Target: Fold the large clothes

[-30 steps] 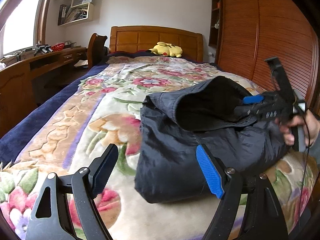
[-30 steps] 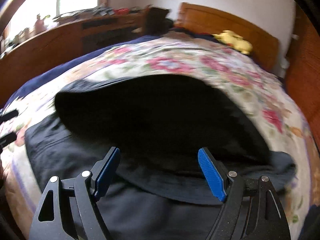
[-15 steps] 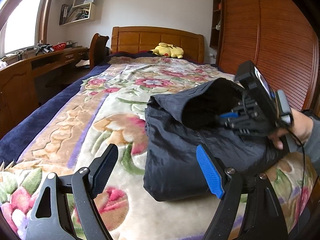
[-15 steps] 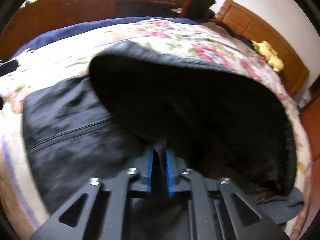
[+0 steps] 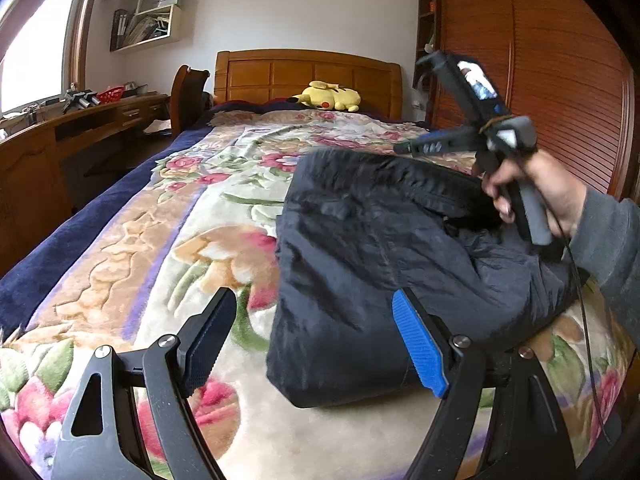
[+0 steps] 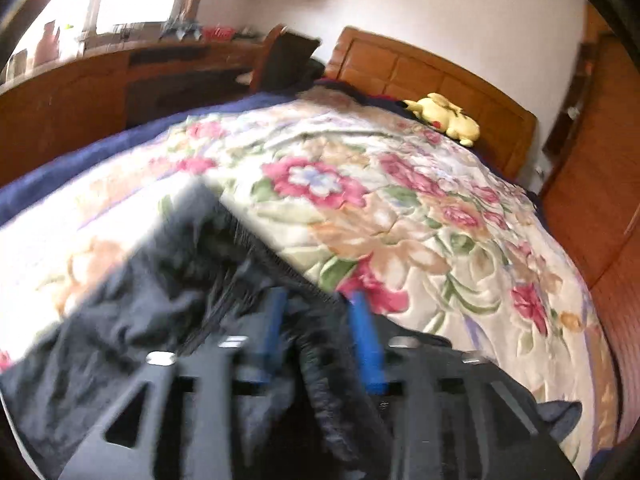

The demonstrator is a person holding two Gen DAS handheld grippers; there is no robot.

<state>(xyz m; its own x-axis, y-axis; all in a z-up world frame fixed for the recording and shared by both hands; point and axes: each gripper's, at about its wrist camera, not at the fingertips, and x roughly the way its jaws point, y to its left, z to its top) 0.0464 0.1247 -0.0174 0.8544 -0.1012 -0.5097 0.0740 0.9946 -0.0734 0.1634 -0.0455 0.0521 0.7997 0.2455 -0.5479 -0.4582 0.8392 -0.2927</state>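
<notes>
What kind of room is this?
Most likely a bedroom: there is a bed with a wooden headboard, a flowery blanket spread over it, and a yellow plush toy by the headboard.

- Left gripper: pointing forward and slightly downward, jaws standing wide apart, nothing lying between the blue pads.
- Right gripper: jaws having just been opening, pads now standing partly apart, dark fabric lying between them.
- Right hand: gripping the handle, grey sleeve covering the wrist.
</notes>
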